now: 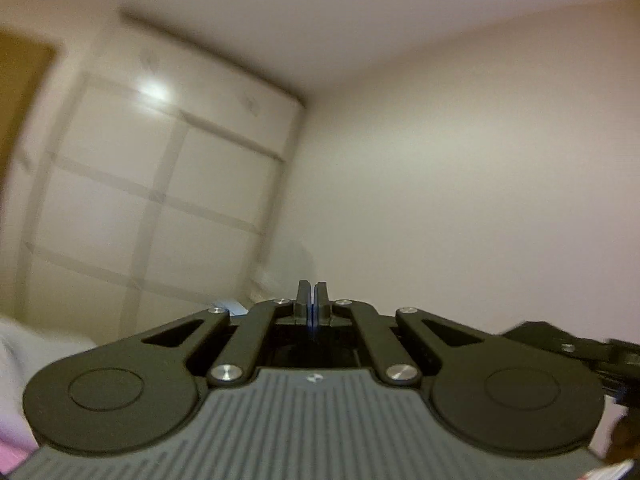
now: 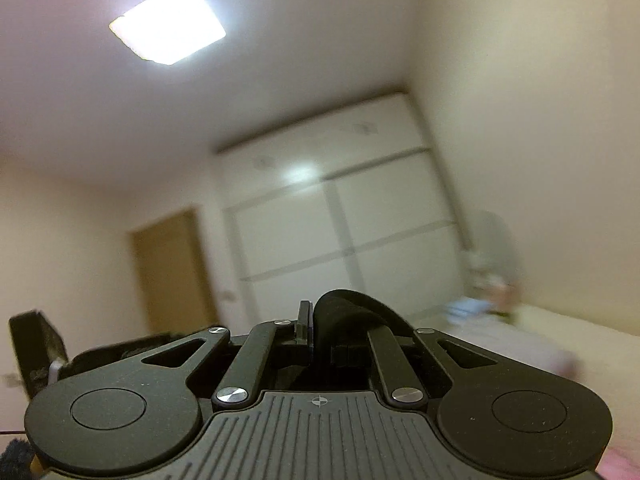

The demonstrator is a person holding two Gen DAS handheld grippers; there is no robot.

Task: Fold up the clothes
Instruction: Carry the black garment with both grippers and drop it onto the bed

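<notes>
Both grippers point up toward the walls and ceiling. My left gripper (image 1: 312,295) is shut, its two black fingertips pressed together with only a thin blue line between them; whether cloth is pinched there I cannot tell. My right gripper (image 2: 313,320) is shut on a fold of black cloth (image 2: 352,312) that bulges over its right finger. The other gripper shows as a dark shape at the right edge of the left wrist view (image 1: 576,344) and at the left edge of the right wrist view (image 2: 36,348). The rest of the garment hangs out of sight.
A white sliding wardrobe (image 2: 344,220) fills the far wall, with a wooden door (image 2: 172,272) left of it. A pale bed (image 2: 540,340) with light blue items (image 2: 468,306) lies at the right. A ceiling lamp (image 2: 168,26) is lit. Pale bedding (image 1: 24,352) shows low left.
</notes>
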